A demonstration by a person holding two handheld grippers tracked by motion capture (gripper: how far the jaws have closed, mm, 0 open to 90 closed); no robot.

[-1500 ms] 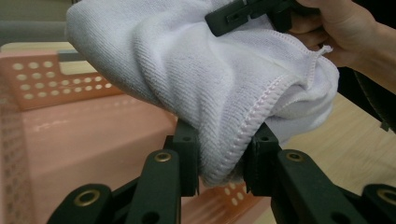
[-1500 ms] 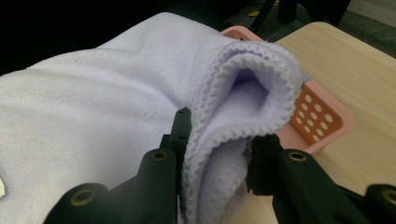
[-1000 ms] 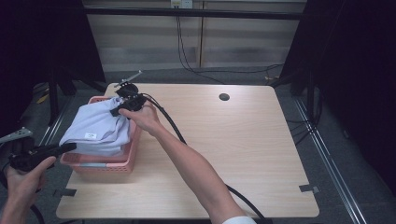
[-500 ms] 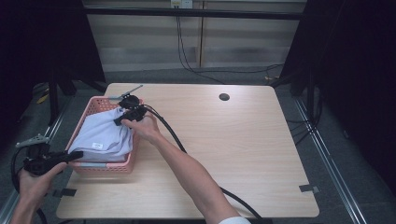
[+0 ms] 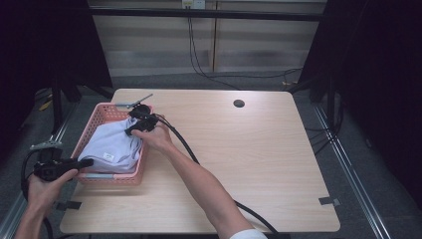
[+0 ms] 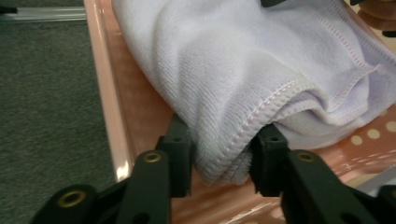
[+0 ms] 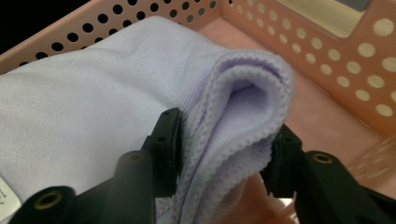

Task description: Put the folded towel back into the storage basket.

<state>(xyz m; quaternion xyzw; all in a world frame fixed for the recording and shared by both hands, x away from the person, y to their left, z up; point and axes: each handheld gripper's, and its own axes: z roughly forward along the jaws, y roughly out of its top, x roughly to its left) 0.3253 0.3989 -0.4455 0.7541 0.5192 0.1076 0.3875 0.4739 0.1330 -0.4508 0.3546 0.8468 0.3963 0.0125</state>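
Now folded towel (image 5: 112, 147) in basket (image 5: 94, 119); both tongs (left (image 6: 222, 161), right (image 7: 224, 149)) just loosened, corners between.

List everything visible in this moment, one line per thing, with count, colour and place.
towel: one, pale lilac, folded, lying in the basket
basket: one, pink, perforated walls, on the table's left edge
table: one, light wood, round dark hole near its far edge
tape: two grey strips, at the table's near corners
cables: black, on the floor beyond the table
left gripper: one, black, jaws just opening, towel fold between them at the basket's near end
right gripper: one, black, jaws just opening, towel fold between them at the basket's far end
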